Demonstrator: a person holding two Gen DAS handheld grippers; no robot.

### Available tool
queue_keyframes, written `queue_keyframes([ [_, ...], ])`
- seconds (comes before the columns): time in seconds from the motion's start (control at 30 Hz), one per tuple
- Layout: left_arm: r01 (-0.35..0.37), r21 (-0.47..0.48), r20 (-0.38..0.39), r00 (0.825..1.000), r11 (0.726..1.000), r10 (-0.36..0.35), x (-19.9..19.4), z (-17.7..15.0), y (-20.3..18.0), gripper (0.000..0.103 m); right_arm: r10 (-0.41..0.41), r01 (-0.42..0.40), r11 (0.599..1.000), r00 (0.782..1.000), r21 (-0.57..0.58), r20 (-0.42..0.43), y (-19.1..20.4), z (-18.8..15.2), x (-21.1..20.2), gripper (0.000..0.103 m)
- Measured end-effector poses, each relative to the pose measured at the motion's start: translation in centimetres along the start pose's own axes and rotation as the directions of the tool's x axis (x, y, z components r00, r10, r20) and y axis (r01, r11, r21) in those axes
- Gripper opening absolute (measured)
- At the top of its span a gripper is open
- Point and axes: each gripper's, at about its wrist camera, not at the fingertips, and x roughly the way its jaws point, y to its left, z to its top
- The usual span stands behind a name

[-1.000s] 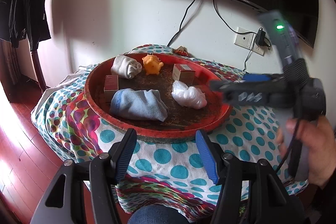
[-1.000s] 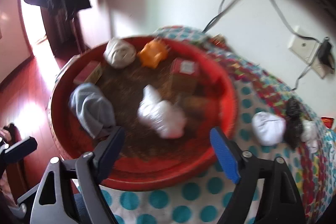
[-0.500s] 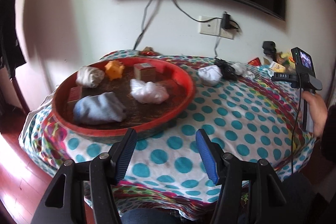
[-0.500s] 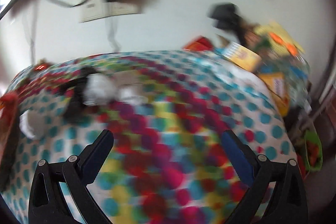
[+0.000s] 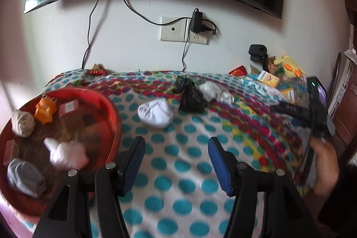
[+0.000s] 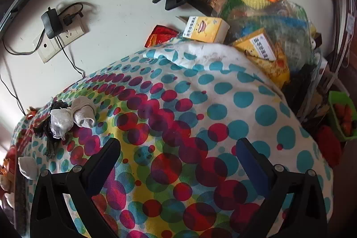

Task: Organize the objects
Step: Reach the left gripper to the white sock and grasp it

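Note:
A red tray at the left of the left wrist view holds an orange toy, a wooden block, a beige sock roll, a white bundle and a grey sock. On the dotted cloth lie a white sock roll, a black bag and a pale bundle. My left gripper hovers open over bare cloth beside the tray. My right gripper stands wide open over the cloth, nothing between its fingers. A beige sock, white bag and black bag lie far left of it.
Yellow boxes and a heap of packets and bags crowd the table's back right corner. A wall socket with a charger and cables sits behind the table. A hand holds the right gripper at the right edge. A green box stands below the table.
Both views have swung right, away from the tray. The left gripper now faces the table's middle; the right gripper has rolled, now faces the right end, and its jaws stand wider.

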Motion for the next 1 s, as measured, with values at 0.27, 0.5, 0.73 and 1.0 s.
queue_keyframes([
  [0.27,-0.091,-0.08,-0.11,0.991,0.993,0.082,7.5,3.6,1.3,0.06,0.047,-0.046,0.999,0.998,0.026,-0.029,-0.5,0.0,0.5,0.103],
  [0.5,-0.162,-0.086,-0.177,0.973,0.983,0.145,12.0,3.8,1.6,0.06,0.098,-0.097,0.995,0.995,0.019,-0.032,-0.4,-0.1,0.6,0.103],
  [0.73,-0.343,-0.058,-0.226,0.919,0.938,0.322,15.3,4.4,2.1,0.06,0.126,-0.126,0.992,0.991,0.007,-0.039,0.0,0.0,0.7,0.103],
  [1.0,-0.312,-0.064,-0.256,0.923,0.948,0.286,16.5,4.7,2.9,0.045,0.137,-0.137,0.991,0.99,0.006,-0.039,0.2,0.1,0.9,0.103],
])
